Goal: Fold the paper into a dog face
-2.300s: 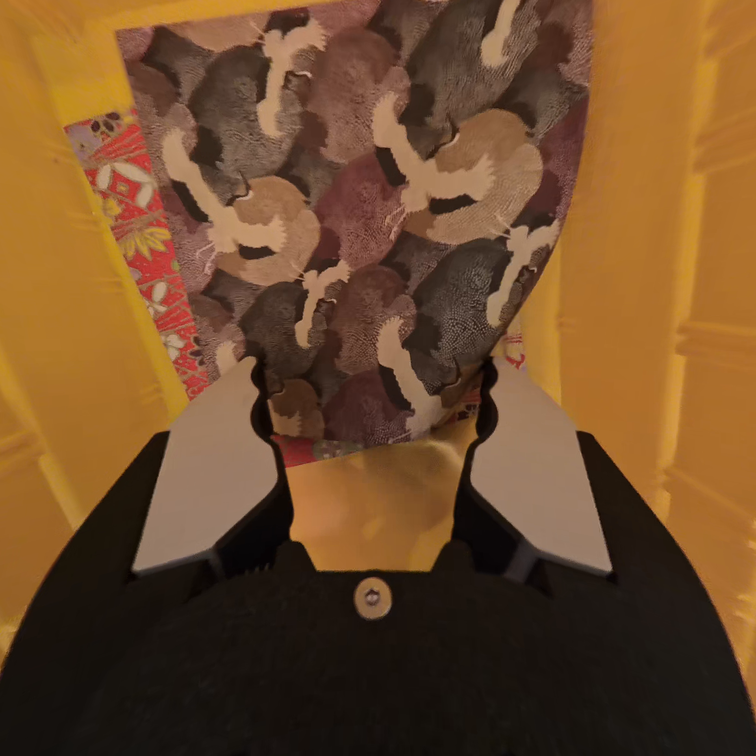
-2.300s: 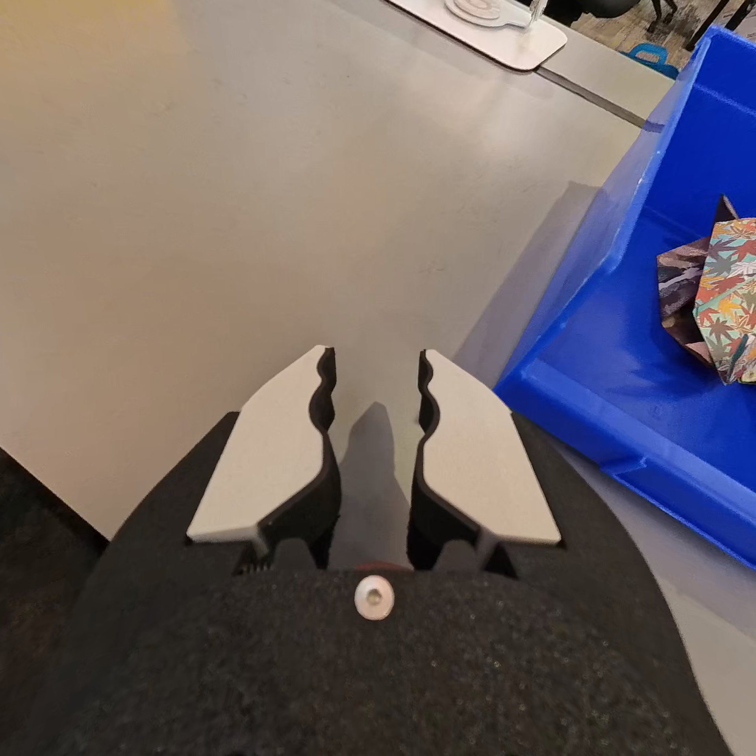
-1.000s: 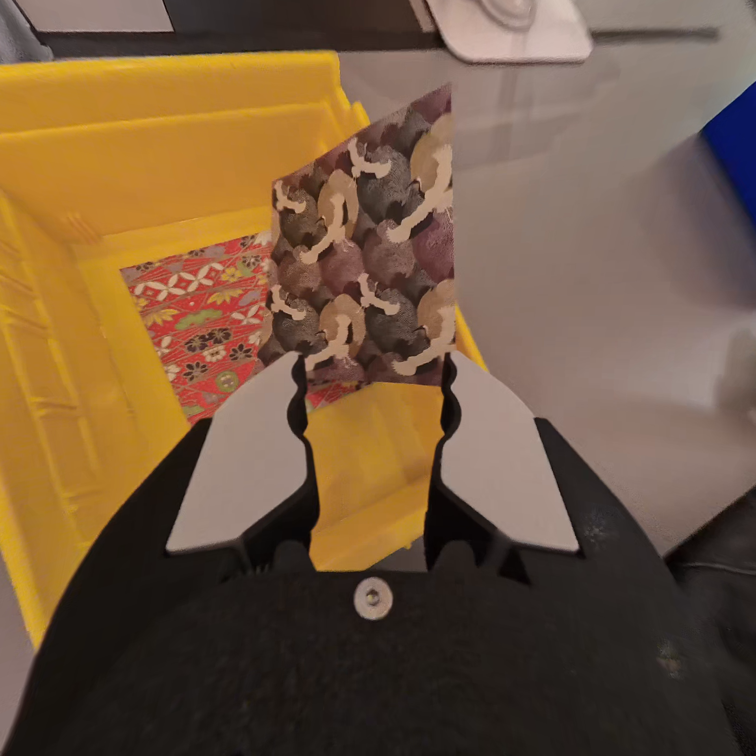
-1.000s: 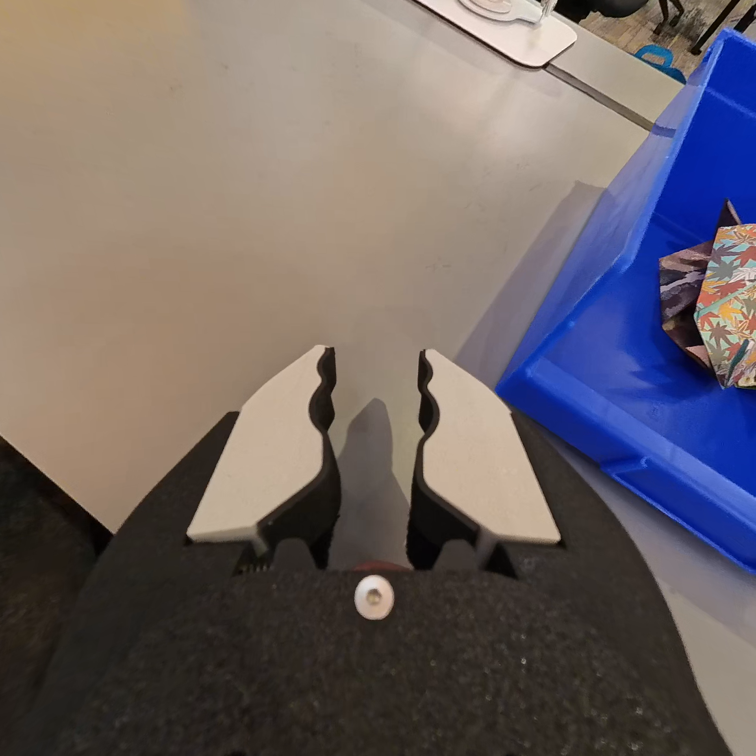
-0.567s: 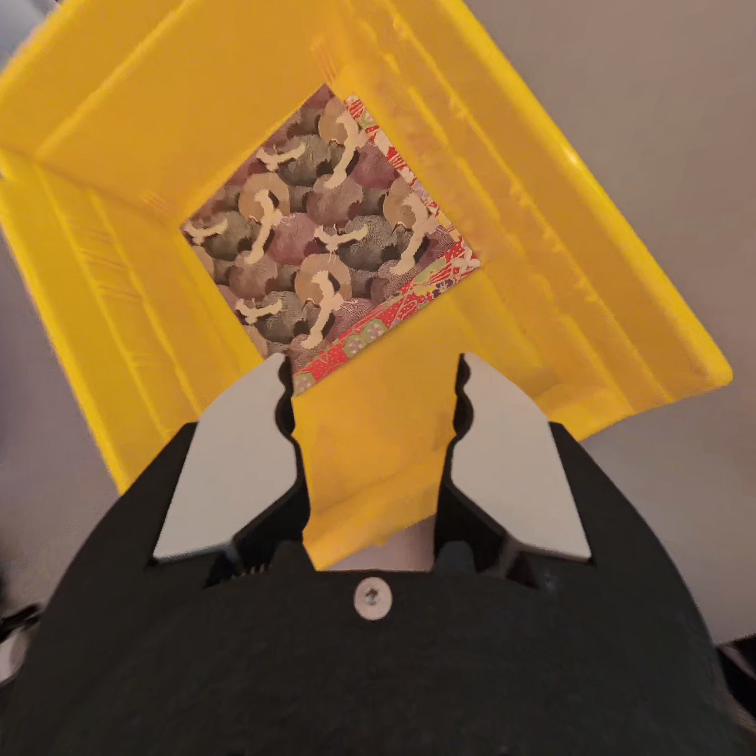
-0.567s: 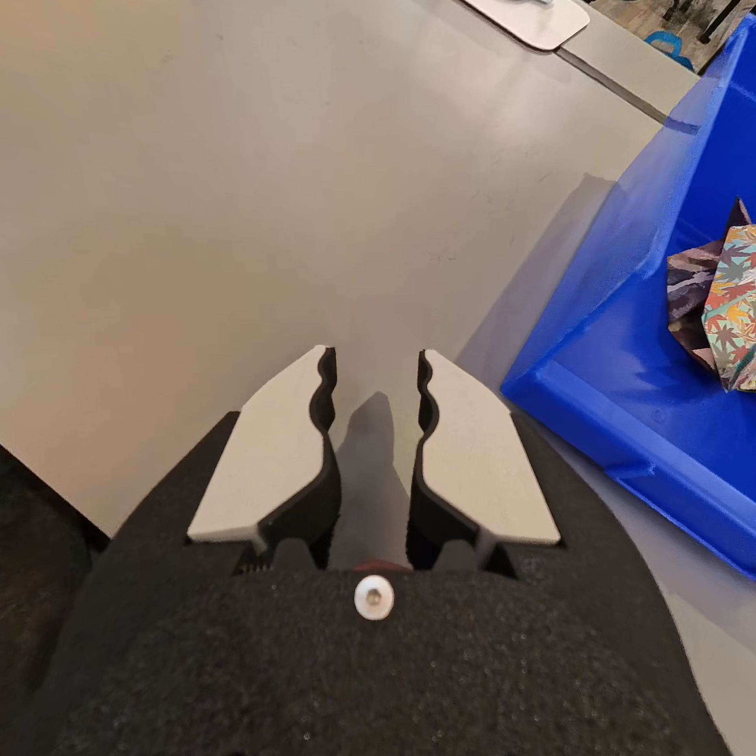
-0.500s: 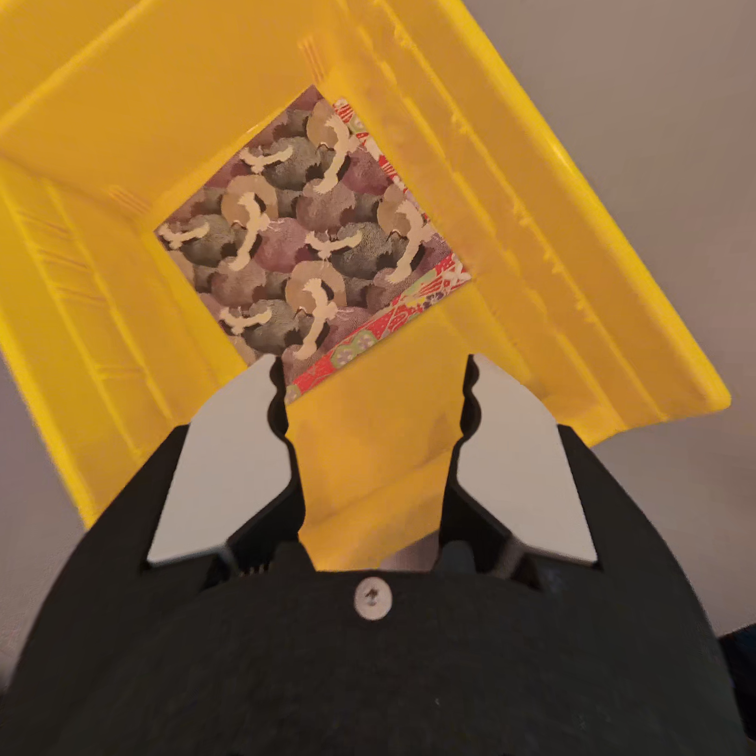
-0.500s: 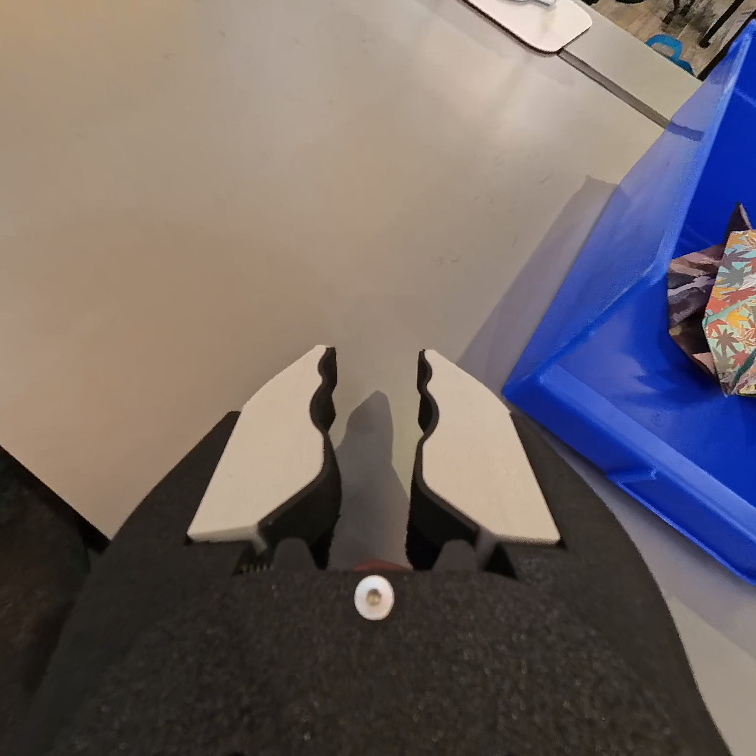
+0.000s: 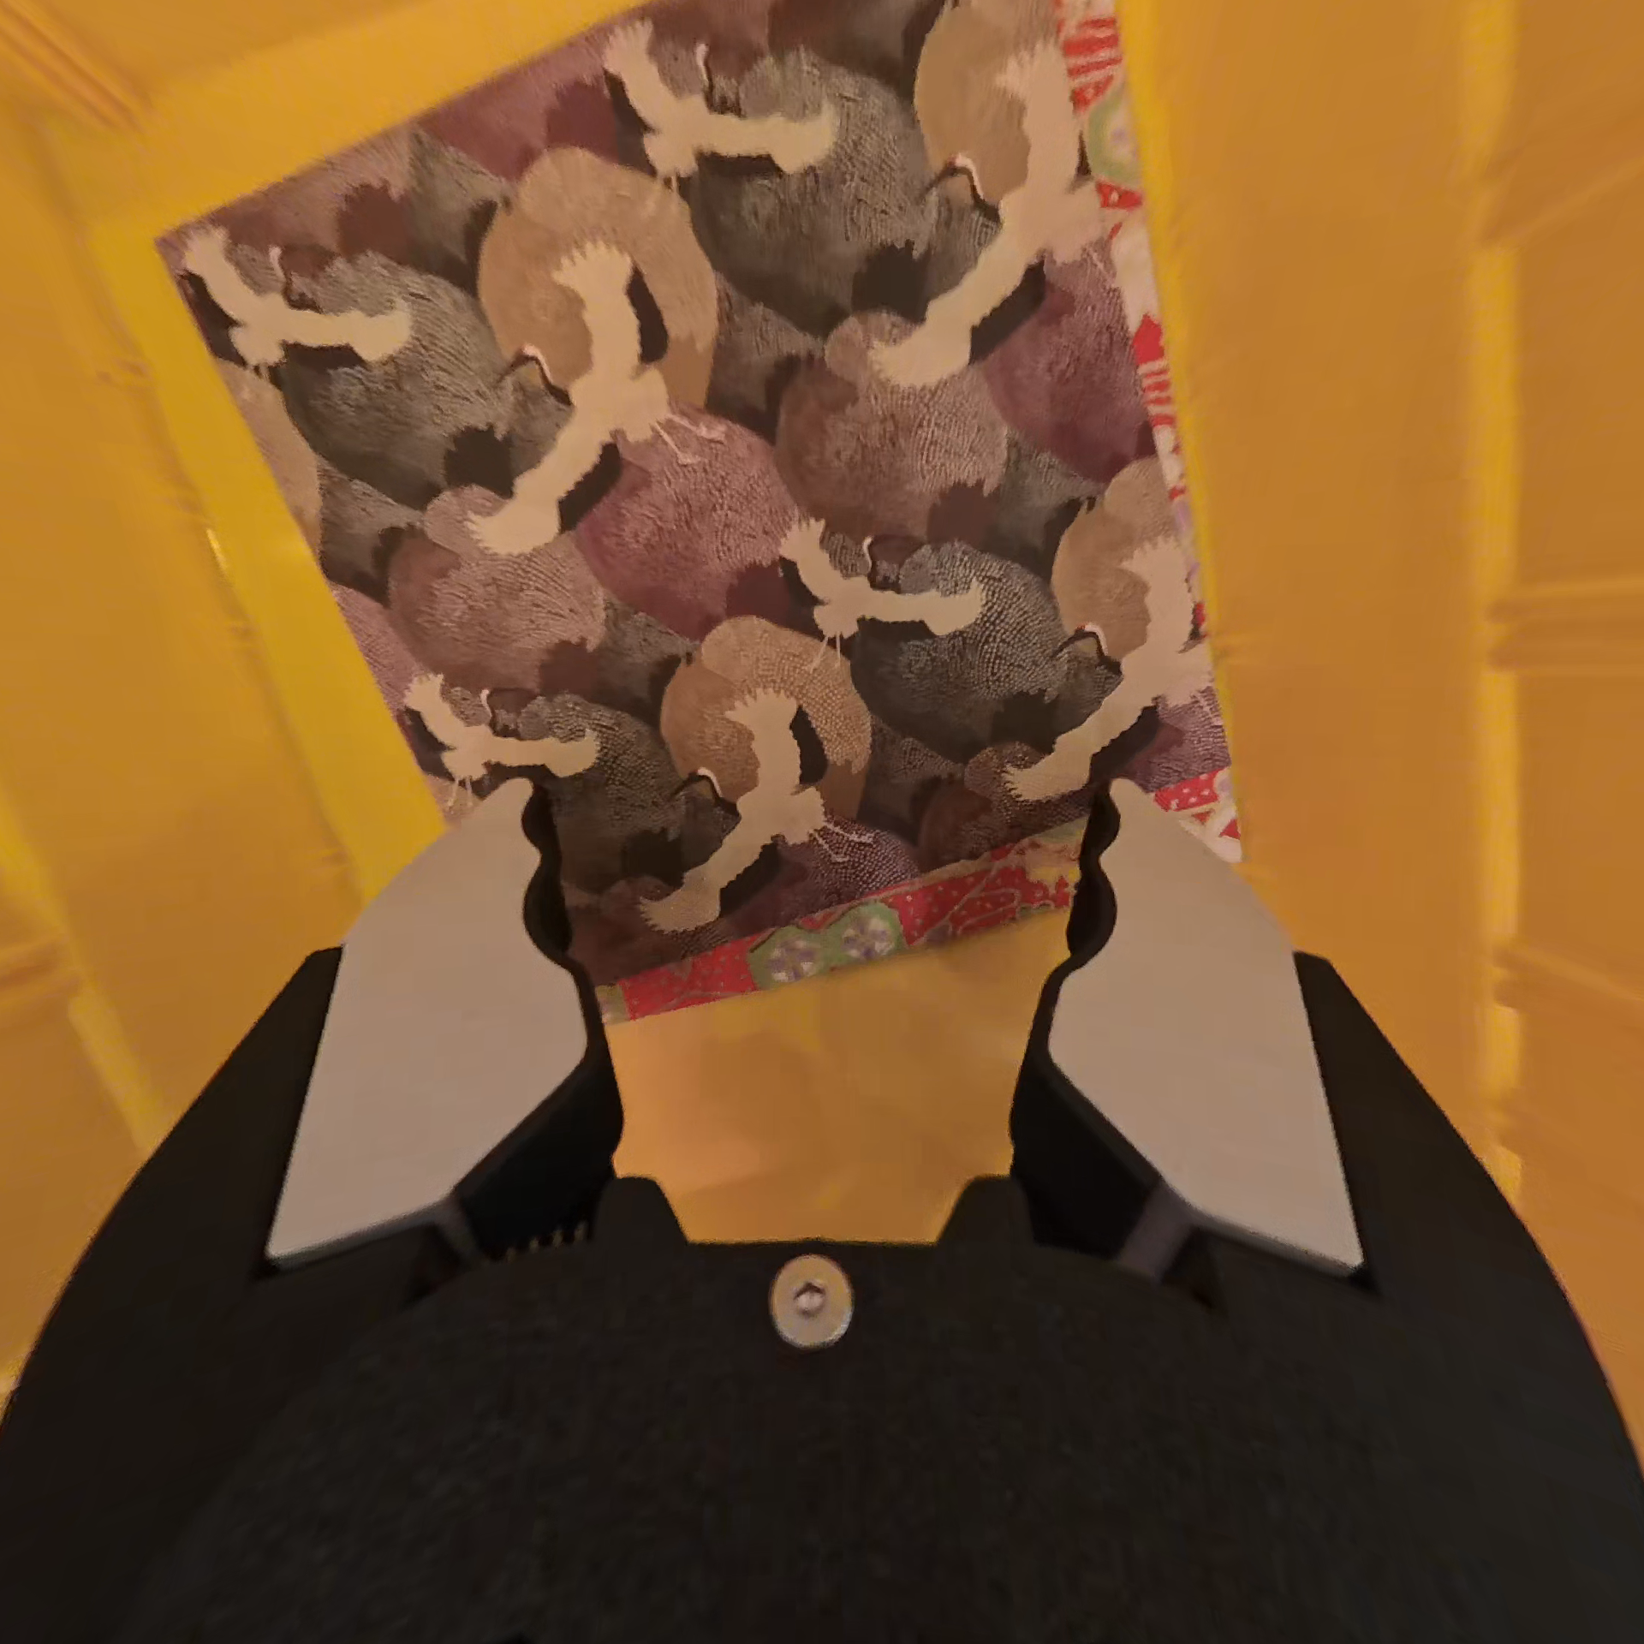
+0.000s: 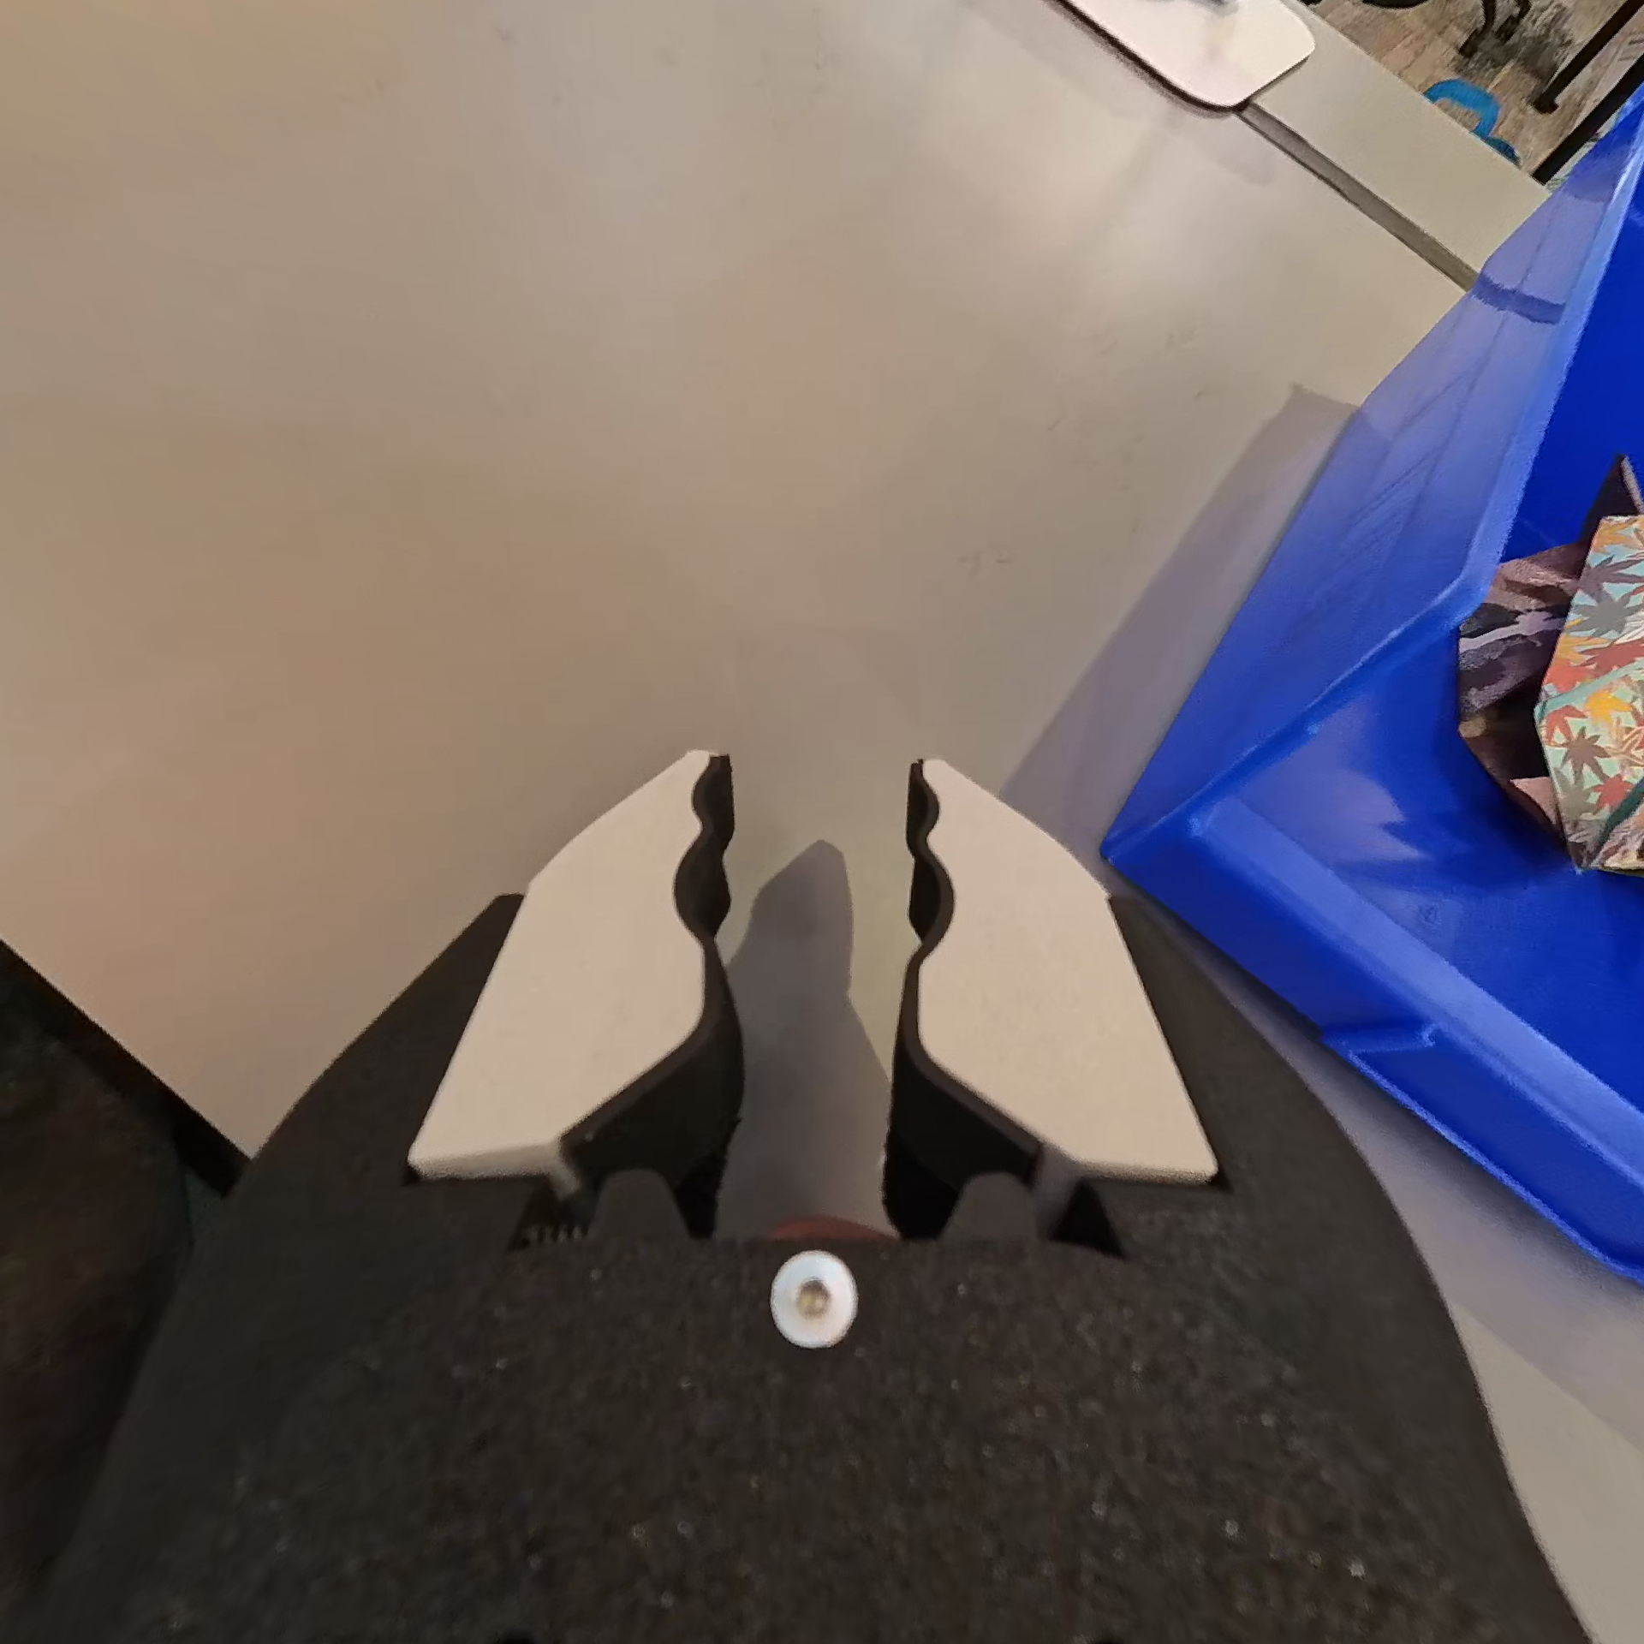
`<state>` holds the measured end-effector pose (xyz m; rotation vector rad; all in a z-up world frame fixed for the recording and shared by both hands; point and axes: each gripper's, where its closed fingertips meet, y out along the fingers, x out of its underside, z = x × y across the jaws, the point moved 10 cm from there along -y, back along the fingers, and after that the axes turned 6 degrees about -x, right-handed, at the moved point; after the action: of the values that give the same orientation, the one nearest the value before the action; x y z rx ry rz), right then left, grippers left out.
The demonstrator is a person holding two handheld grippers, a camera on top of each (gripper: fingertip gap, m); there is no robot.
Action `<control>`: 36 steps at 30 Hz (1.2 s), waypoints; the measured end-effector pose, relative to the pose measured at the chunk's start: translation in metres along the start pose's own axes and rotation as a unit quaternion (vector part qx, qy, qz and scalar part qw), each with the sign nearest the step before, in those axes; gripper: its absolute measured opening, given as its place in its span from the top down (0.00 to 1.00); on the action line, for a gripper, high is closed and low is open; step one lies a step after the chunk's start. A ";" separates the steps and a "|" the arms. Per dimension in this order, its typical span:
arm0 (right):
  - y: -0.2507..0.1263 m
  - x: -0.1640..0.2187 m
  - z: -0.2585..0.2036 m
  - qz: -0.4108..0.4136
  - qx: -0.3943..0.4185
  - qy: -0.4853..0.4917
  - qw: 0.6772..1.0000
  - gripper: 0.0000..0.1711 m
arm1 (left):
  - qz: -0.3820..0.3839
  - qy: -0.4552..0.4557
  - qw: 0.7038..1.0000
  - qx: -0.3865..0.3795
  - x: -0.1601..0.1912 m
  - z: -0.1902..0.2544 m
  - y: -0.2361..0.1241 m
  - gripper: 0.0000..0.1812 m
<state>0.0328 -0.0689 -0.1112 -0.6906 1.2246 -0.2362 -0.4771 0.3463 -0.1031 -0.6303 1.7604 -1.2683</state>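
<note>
A square paper [image 9: 756, 463] with white cranes on purple and grey lies flat on the floor of a yellow bin [image 9: 1379, 445], on top of a red patterned sheet [image 9: 890, 925] whose edges show along its near and right sides. My left gripper [image 9: 818, 801] is open wide and empty, low inside the bin, with its fingertips [image 9: 507, 827] over the crane paper's near edge. My right gripper [image 10: 818, 774] is open and empty, hovering over the grey table [image 10: 534, 356].
A blue bin [image 10: 1334, 801] stands to the right of my right gripper and holds folded patterned papers [image 10: 1592, 712]. A flat white base [image 10: 1201, 44] sits at the far edge of the table. The yellow bin's walls close in around my left gripper. The gap from one gripper's tips to the other's is roughly 60 centimetres.
The crane paper stood upright at my left fingertips a second ago and now lies flat in the bin. My left gripper has dropped closer to it with its jaws wider. My right gripper barely moved.
</note>
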 end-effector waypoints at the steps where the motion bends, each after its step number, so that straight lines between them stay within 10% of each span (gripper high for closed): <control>1: 0.000 0.000 0.000 0.000 0.000 -0.001 1.000 0.78 | -0.003 -0.003 1.000 0.003 0.000 0.000 0.000 0.39; 18: 0.005 0.000 -0.002 -0.020 -0.003 -0.014 1.000 0.79 | 0.019 0.017 1.000 0.011 0.001 -0.004 -0.010 0.80; 36: 0.005 0.000 -0.004 -0.022 -0.004 -0.022 1.000 0.79 | 0.191 -0.089 0.949 0.234 0.012 -0.023 -0.087 0.85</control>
<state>0.0280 -0.0663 -0.1149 -0.7262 1.1698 -0.2506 -0.5095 0.3168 -0.0238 -0.1168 1.2862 -1.2456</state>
